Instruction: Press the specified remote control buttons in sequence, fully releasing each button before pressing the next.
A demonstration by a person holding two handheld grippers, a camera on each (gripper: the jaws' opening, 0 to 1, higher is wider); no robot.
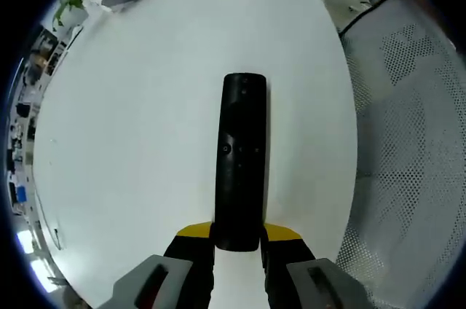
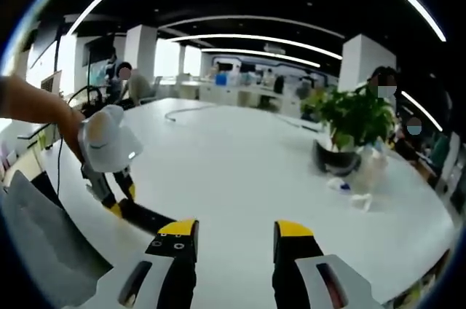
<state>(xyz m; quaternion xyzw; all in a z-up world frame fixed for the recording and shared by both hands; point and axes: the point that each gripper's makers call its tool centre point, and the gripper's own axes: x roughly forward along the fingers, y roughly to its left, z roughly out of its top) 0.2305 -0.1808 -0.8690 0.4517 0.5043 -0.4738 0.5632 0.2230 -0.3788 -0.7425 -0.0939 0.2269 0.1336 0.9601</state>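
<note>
A long black remote control (image 1: 241, 156) stretches away from me above the white table (image 1: 131, 134), its near end clamped between the yellow-tipped fingers of my left gripper (image 1: 239, 235), which is shut on it. In the right gripper view the same remote (image 2: 145, 216) pokes out from the left gripper (image 2: 109, 150), held by a person's hand at the left. My right gripper (image 2: 237, 232) hovers open above the table (image 2: 247, 170), to the right of the remote's end and not touching it.
A potted green plant (image 2: 352, 128) and a small clear item (image 2: 364, 178) stand on the table's right side. A cable (image 2: 189, 111) lies at the far side. A mesh chair back (image 1: 408, 141) stands beside the table edge. People sit farther off.
</note>
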